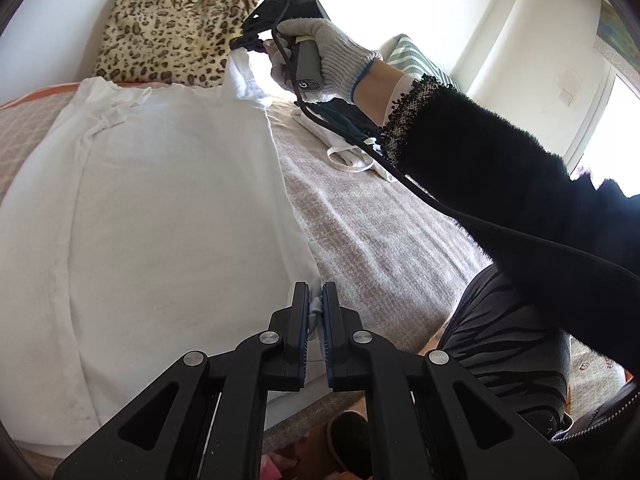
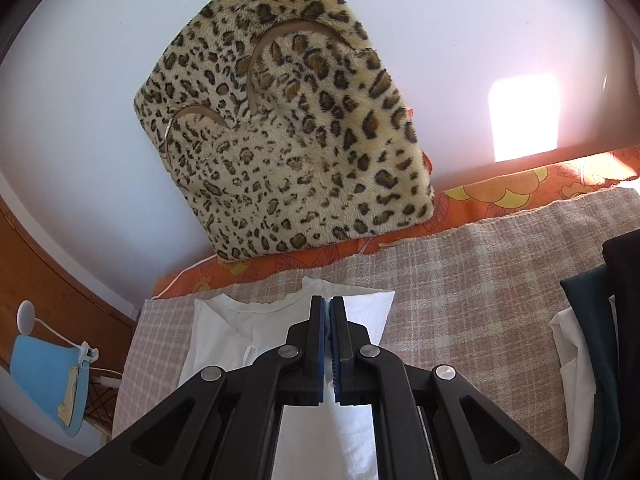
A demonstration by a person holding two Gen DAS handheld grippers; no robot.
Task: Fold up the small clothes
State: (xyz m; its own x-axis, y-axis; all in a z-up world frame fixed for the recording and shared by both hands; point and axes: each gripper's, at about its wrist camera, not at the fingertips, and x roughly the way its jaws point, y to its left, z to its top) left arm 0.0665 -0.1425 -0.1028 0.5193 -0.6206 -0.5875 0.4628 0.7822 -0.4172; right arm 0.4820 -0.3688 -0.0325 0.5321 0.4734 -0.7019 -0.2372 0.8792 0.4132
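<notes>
A white shirt (image 1: 172, 208) lies spread on the checked bed cover (image 1: 380, 240). My left gripper (image 1: 315, 300) is shut on its near right edge, with a fold of white cloth pinched between the pads. At the far end, the right gripper (image 1: 244, 42), held by a gloved hand (image 1: 328, 56), is shut on the shirt's far right corner and lifts it off the bed. In the right wrist view the right gripper (image 2: 328, 308) pinches white shirt (image 2: 224, 332) fabric by the neckline, and cloth hangs down below the fingers.
A leopard-print cushion (image 2: 288, 132) leans on the wall behind the bed. A pile of white and dark clothes (image 1: 348, 140) lies at the far right of the cover, seen too as clothes (image 2: 588, 320). A blue lamp (image 2: 48, 380) stands at the left. The person's patterned leg (image 1: 504, 344) is beside the bed.
</notes>
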